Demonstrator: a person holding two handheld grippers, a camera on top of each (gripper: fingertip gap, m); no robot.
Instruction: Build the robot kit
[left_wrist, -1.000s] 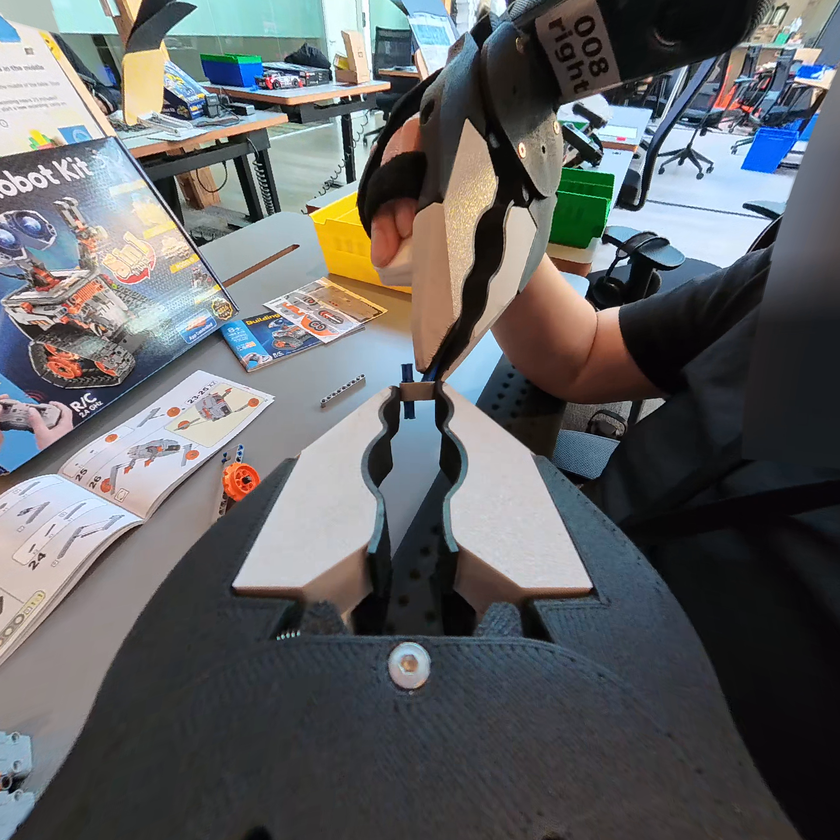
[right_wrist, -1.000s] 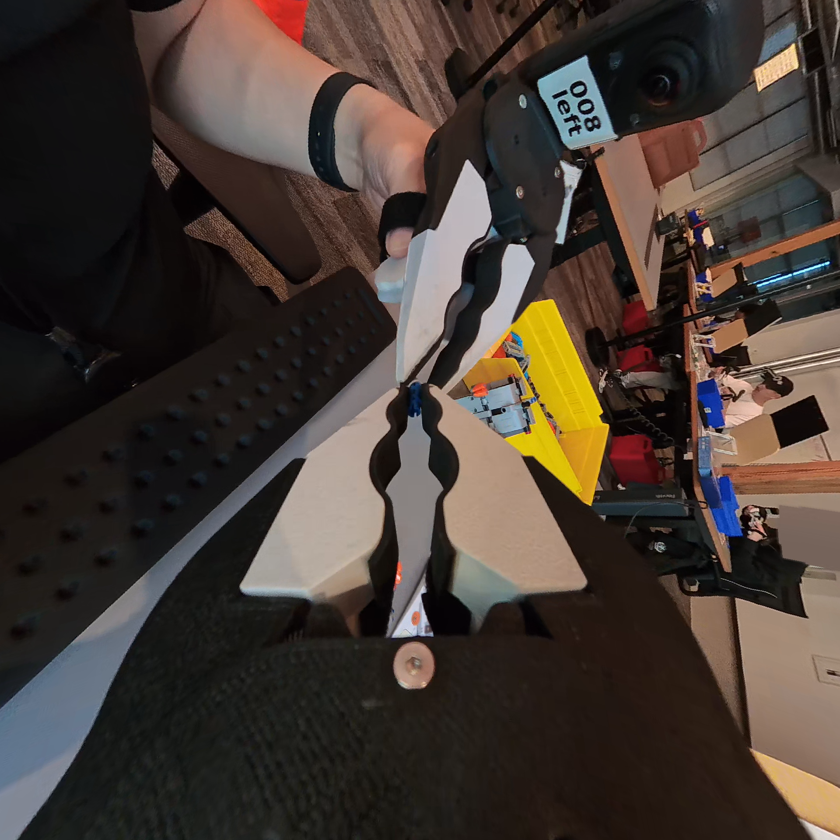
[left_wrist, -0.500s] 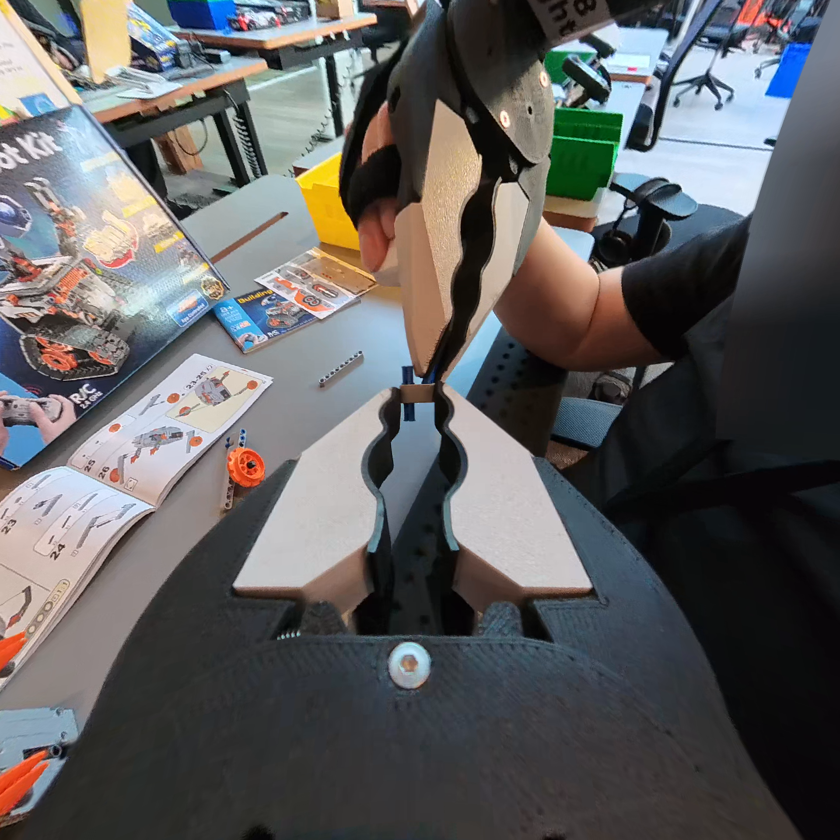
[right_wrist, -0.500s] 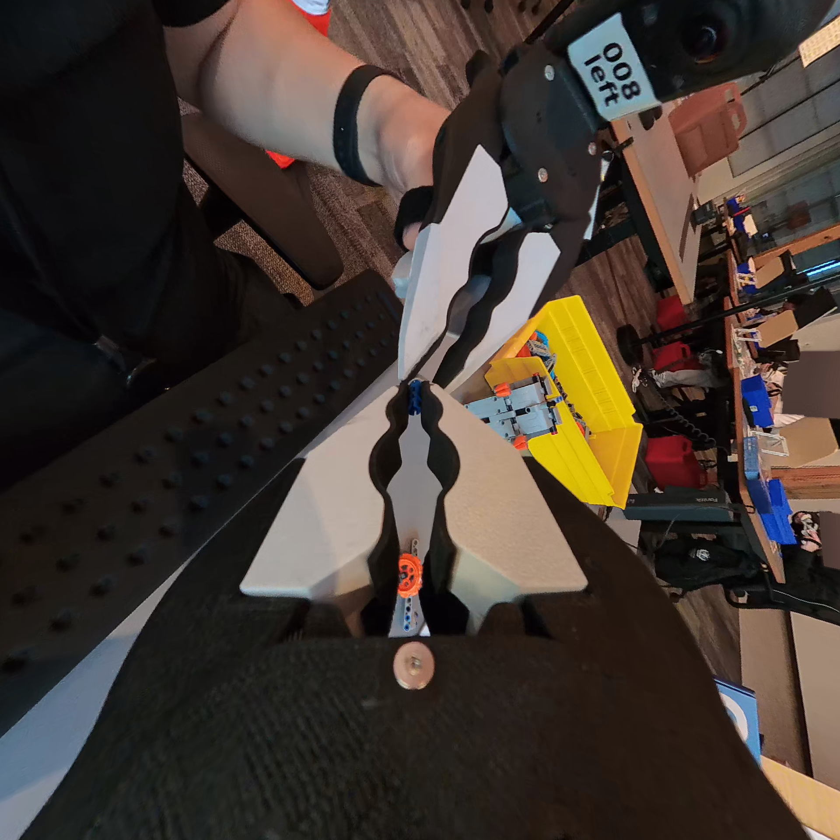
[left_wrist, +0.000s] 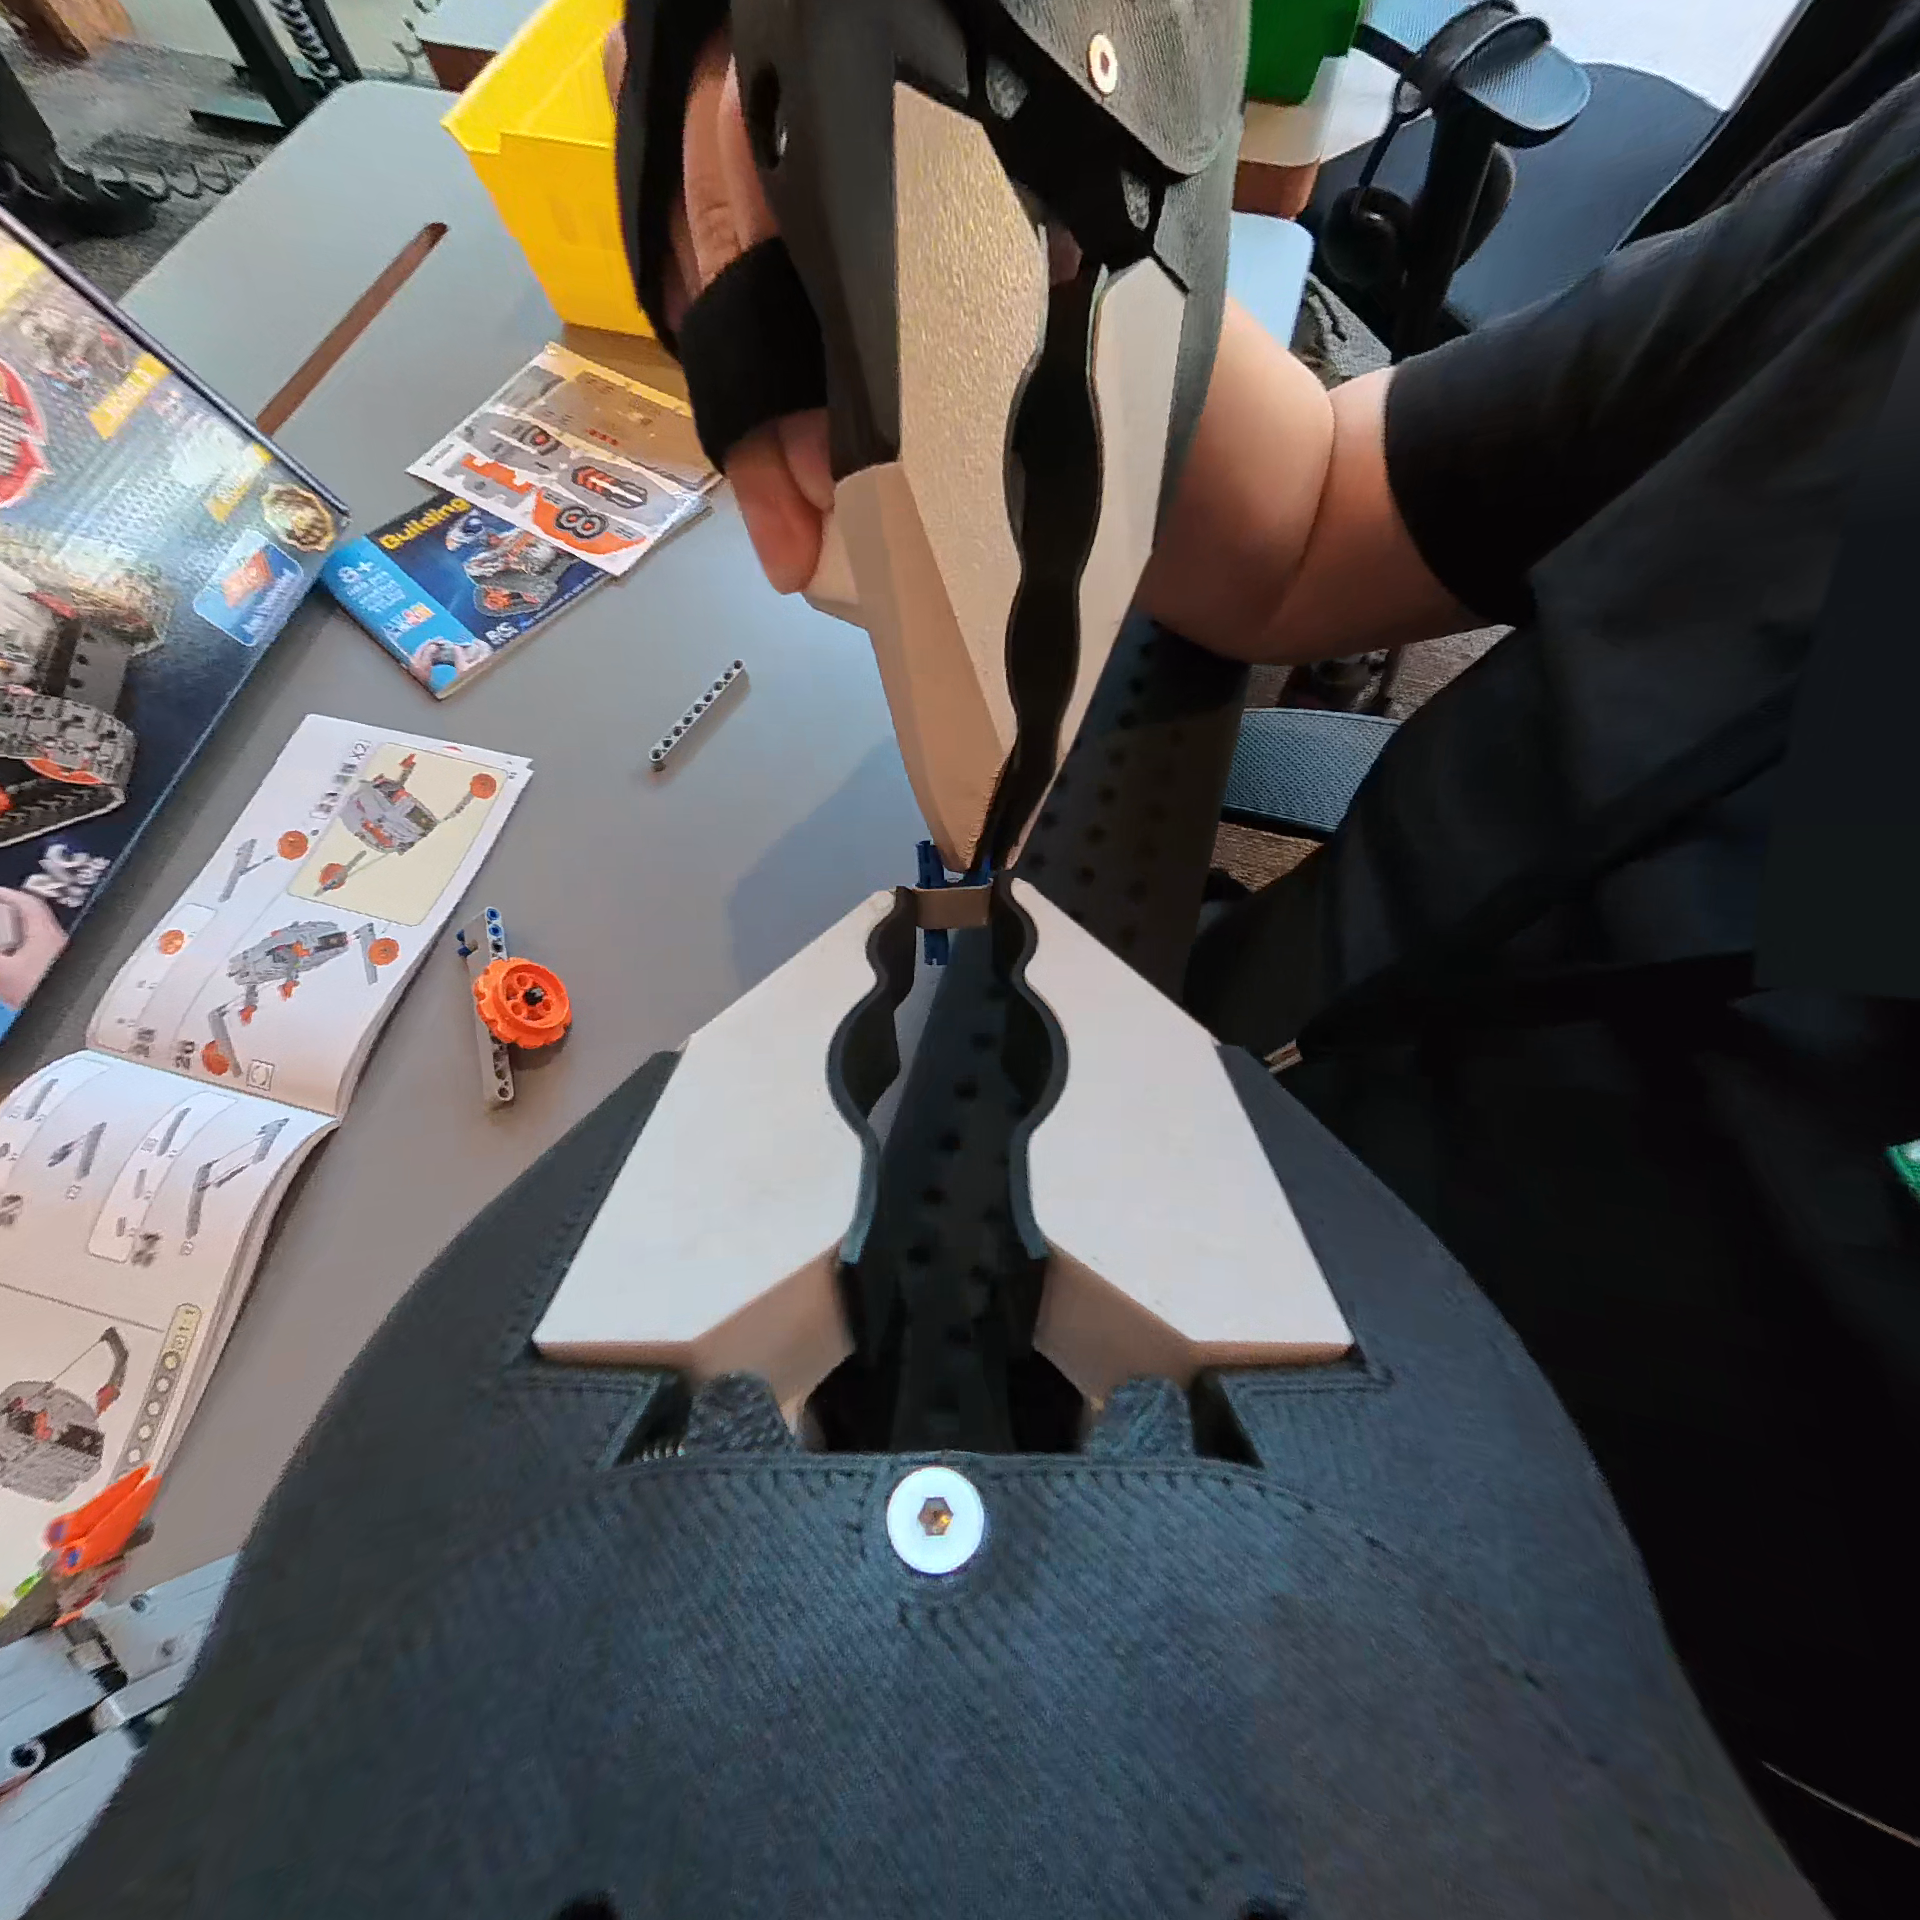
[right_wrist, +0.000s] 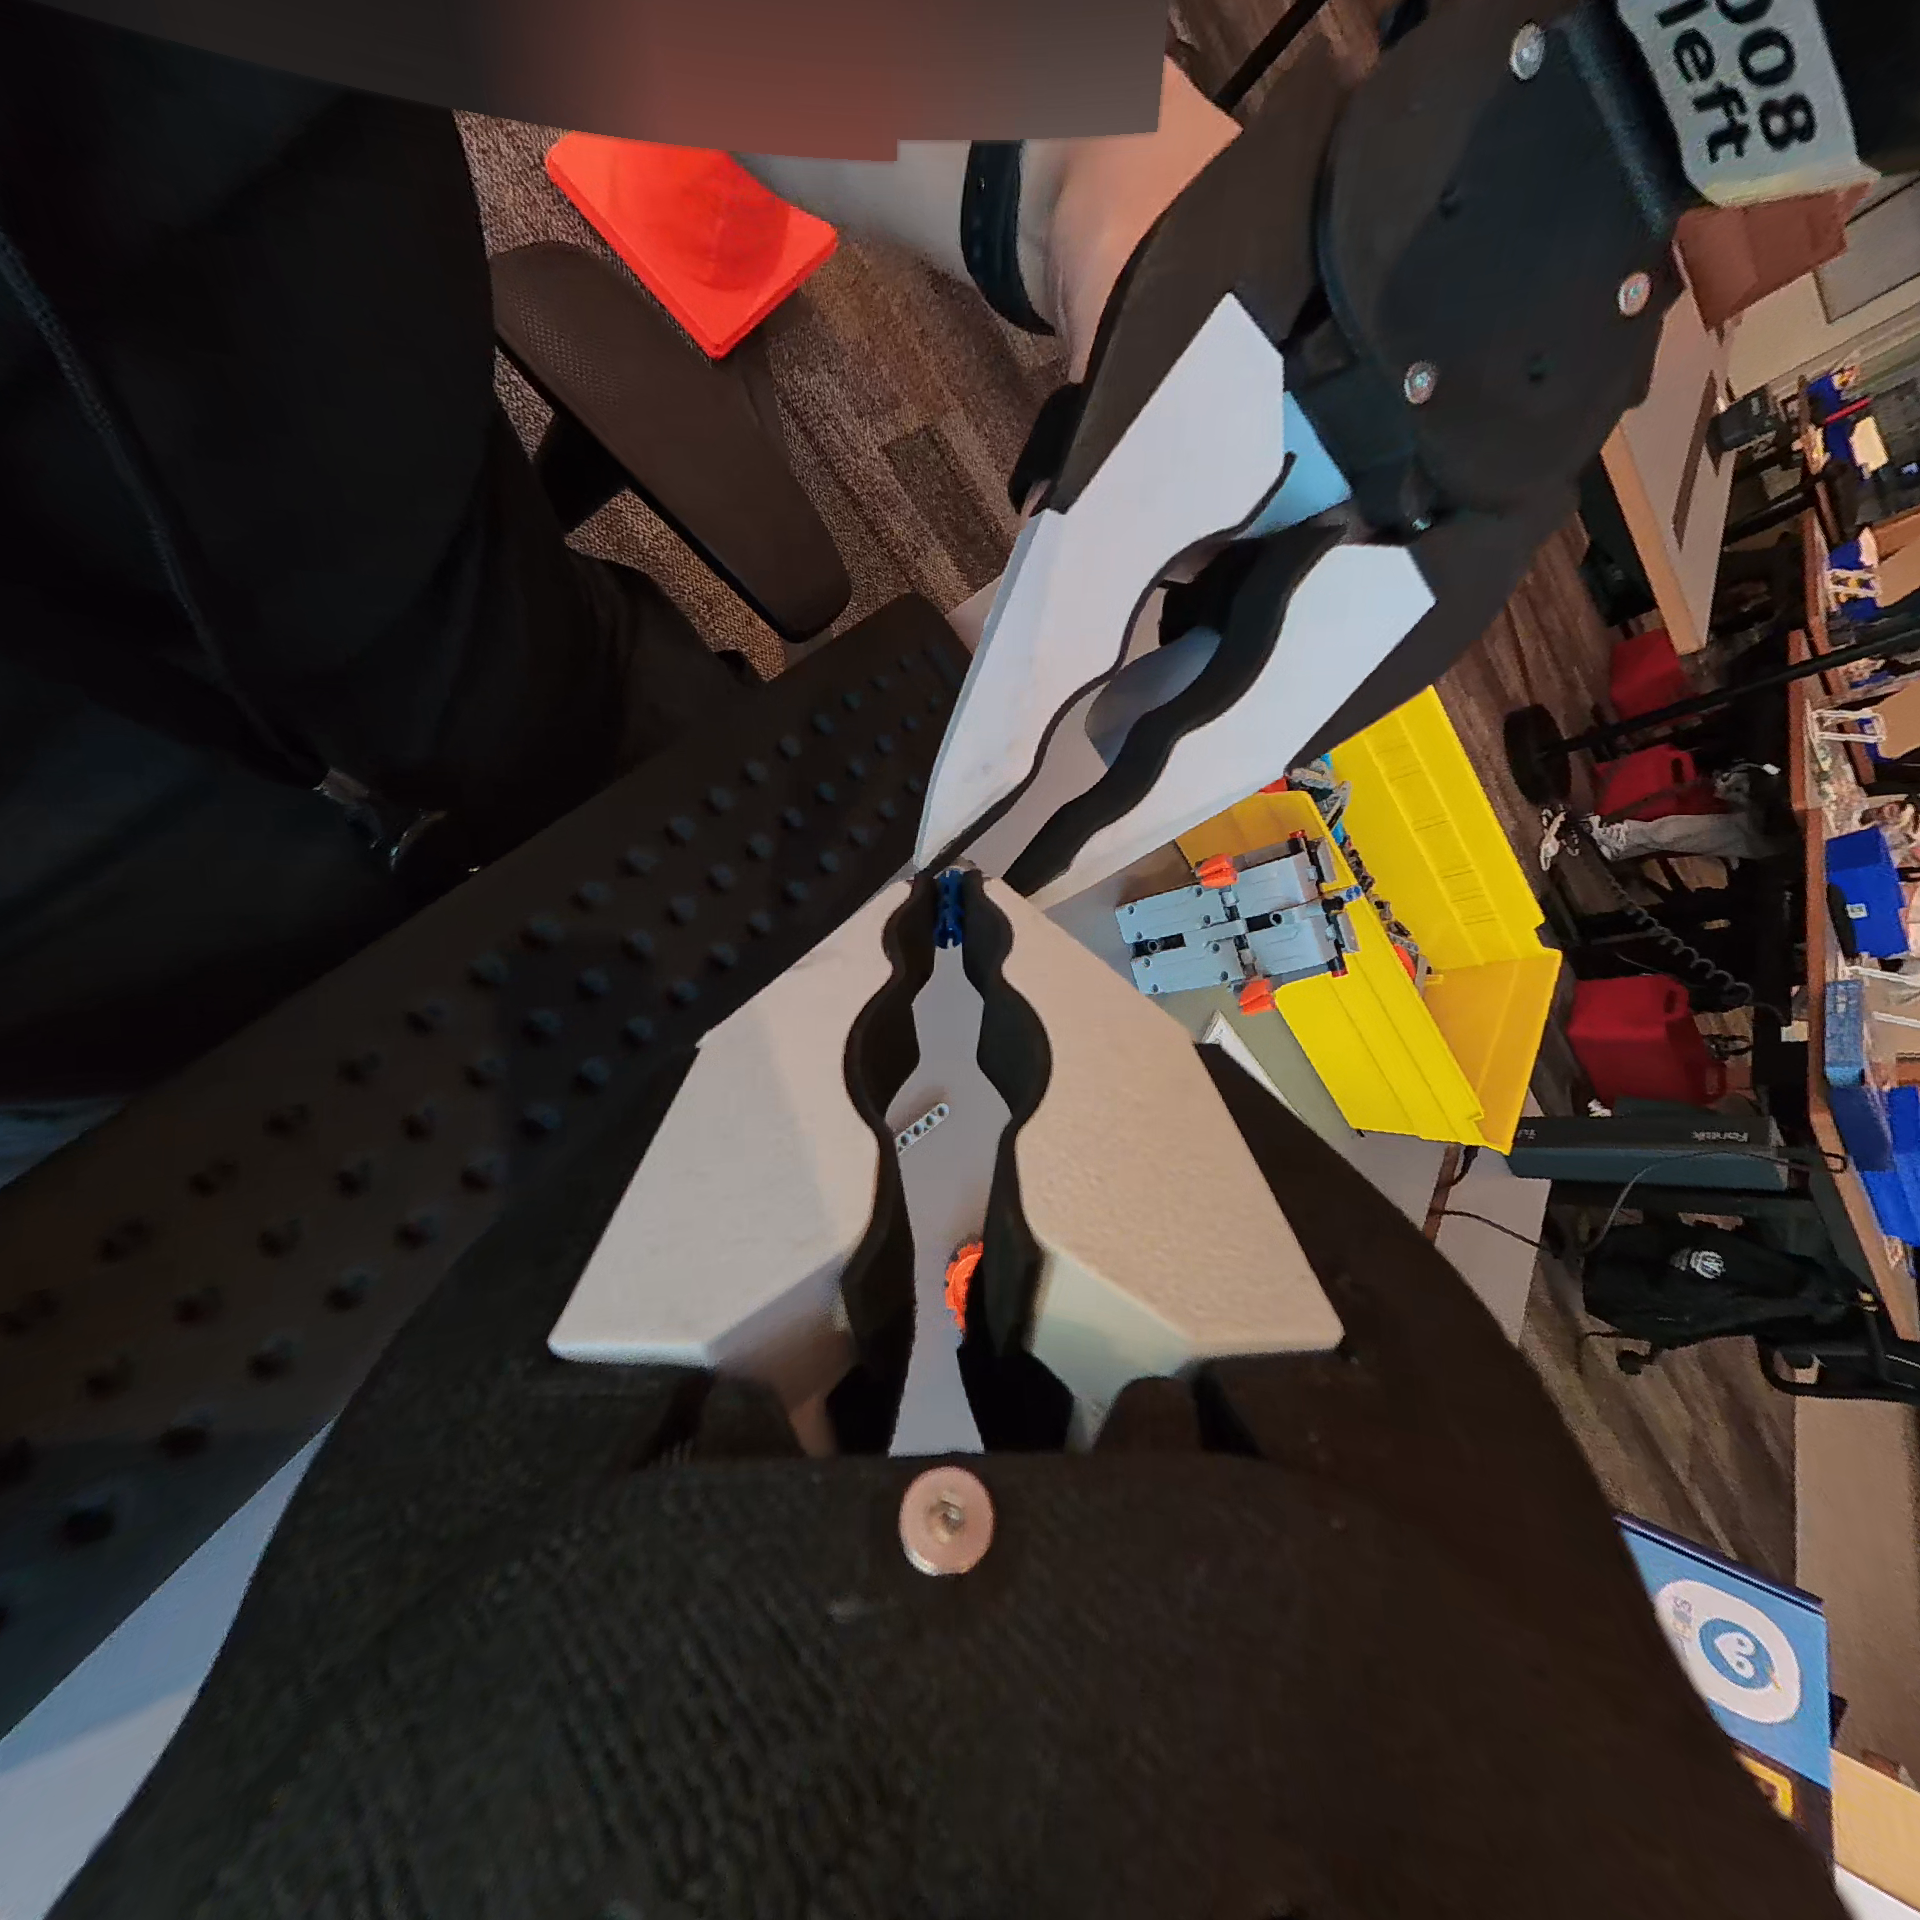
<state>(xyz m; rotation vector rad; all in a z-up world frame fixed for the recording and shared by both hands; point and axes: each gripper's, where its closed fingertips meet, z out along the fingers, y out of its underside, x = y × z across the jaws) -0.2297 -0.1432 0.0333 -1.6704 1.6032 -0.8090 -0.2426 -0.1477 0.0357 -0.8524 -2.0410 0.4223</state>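
Both grippers meet tip to tip above the near edge of the grey table (left_wrist: 644, 852). My left gripper (left_wrist: 948, 906) is shut on a small tan piece (left_wrist: 954, 907), with a small blue pin (left_wrist: 928, 914) against that piece's left side. My right gripper (right_wrist: 948, 906) is shut on the blue pin (right_wrist: 948, 910). In the left wrist view the right gripper (left_wrist: 977, 854) comes down from above, held by a hand. In the right wrist view the left gripper (right_wrist: 940, 868) comes in from the upper right.
On the table lie an open instruction booklet (left_wrist: 312, 904), an orange gear on a grey beam (left_wrist: 520, 1003), a loose grey beam (left_wrist: 698, 714), leaflets (left_wrist: 468, 582), a kit box (left_wrist: 104, 520) and a yellow bin (left_wrist: 540, 156). A black dotted chair armrest (right_wrist: 520, 987) lies underneath. Left and right tips are no more than a few centimetres apart.
Both grippers stay tip to tip on the small parts. Both views have tilted downward, so more of the table and the chair armrest shows.
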